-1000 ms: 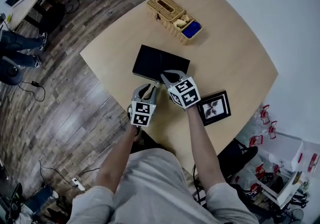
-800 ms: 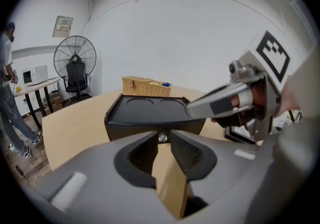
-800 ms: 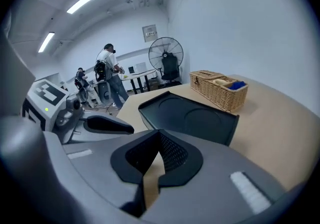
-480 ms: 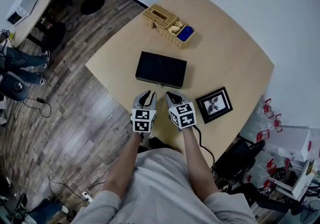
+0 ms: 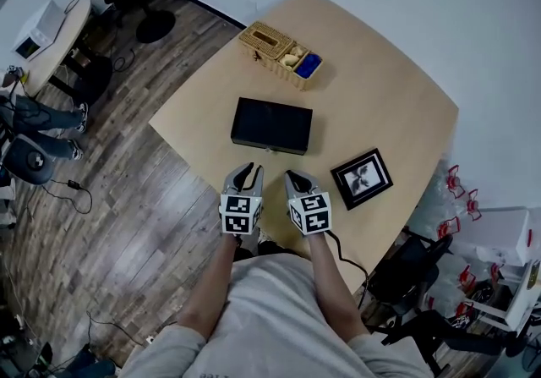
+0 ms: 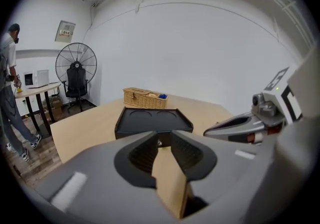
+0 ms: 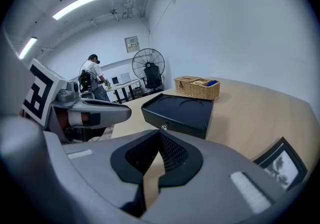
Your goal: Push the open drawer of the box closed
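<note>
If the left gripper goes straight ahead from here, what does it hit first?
Probably the box's front face, near its knob. Only bare table lies between, though depth is hard to judge.

We see a dark wood floor (image 5: 110, 199), white walls (image 6: 200, 52), a standing fan (image 6: 76, 62) far left, and 2 ceiling strip lights (image 7: 76, 5).

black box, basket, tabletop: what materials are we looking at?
Black box: matte black, probably plastic or painted wood, can't tell which. The top shows little glare and has two shallow round recesses.
Basket: wicker or rattan by the look of it. It is tan, with a visible woven texture.
Table: light wood or wood-look laminate. The surface is smooth, an even pale tan, with a low sheen.
</note>
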Demonstrator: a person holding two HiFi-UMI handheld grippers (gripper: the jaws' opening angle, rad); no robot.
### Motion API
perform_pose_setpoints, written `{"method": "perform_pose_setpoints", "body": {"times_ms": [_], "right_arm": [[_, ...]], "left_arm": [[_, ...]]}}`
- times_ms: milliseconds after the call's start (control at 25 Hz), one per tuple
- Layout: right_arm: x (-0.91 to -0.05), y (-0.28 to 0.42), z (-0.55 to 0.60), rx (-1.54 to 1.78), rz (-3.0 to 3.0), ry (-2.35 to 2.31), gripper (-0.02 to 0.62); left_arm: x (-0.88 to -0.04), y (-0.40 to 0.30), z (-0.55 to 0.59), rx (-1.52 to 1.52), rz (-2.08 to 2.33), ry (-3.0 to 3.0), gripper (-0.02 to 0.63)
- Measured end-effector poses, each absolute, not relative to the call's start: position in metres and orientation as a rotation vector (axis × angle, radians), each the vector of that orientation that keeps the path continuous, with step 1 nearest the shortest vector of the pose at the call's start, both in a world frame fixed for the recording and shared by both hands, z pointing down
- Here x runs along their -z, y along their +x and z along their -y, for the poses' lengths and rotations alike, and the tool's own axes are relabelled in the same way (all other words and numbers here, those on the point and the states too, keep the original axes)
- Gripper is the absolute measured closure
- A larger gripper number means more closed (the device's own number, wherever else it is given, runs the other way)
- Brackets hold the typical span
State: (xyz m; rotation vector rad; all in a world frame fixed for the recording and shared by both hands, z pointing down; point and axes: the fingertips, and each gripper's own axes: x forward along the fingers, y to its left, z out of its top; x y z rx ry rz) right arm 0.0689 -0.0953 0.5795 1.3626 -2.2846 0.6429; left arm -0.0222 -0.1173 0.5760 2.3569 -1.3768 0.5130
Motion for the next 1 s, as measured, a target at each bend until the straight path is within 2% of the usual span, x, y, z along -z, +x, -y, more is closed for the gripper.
{"method": "perform_pose_setpoints", "body": {"times_ms": [680,1000], "right_arm": [[-0.577,0.069,0.085,-0.648,2.315,1.42,0.595],[-0.578,0.068,0.085,-0.643,2.327,1.409,0.595]], "left_arm": [[-0.565,-0.027,0.111,-0.502,1.367,2.402,0.472],[-0.565,-0.024,0.11,-0.487,1.369,2.408,0.518]]}}
